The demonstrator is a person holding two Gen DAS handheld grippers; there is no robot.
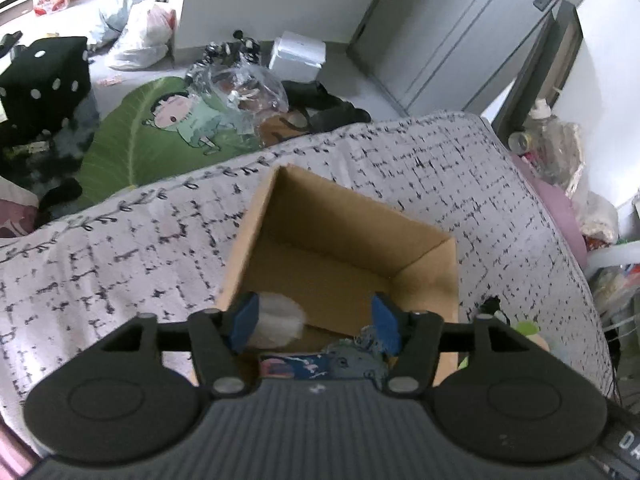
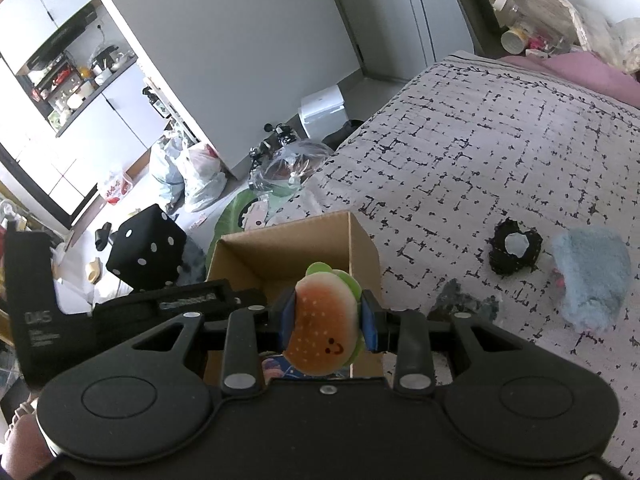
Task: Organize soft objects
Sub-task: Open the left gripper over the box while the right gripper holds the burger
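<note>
Brown cardboard box [image 1: 340, 248] is sitting open-topped on the patterned bedspread [image 1: 120, 248], directly ahead of and below both grippers. The left gripper [image 1: 316, 320] is hovering over the box with its blue pads spread wide and nothing between them; a white soft item [image 1: 280, 320] is lying in the box just inside the left pad, and a grey-blue fabric piece [image 1: 360, 356] is lying beneath the right pad. The right gripper [image 2: 328, 316] is pinching a burger plush [image 2: 326, 320] between its closed-in pads, above the near edge of the box [image 2: 280, 256]. To the right of its jaws, a black knitted item [image 2: 516, 250], a light blue fluffy item [image 2: 592, 280] and a dark grey cloth [image 2: 464, 304] are resting on the bedspread [image 2: 480, 140], apart from the box.
</note>
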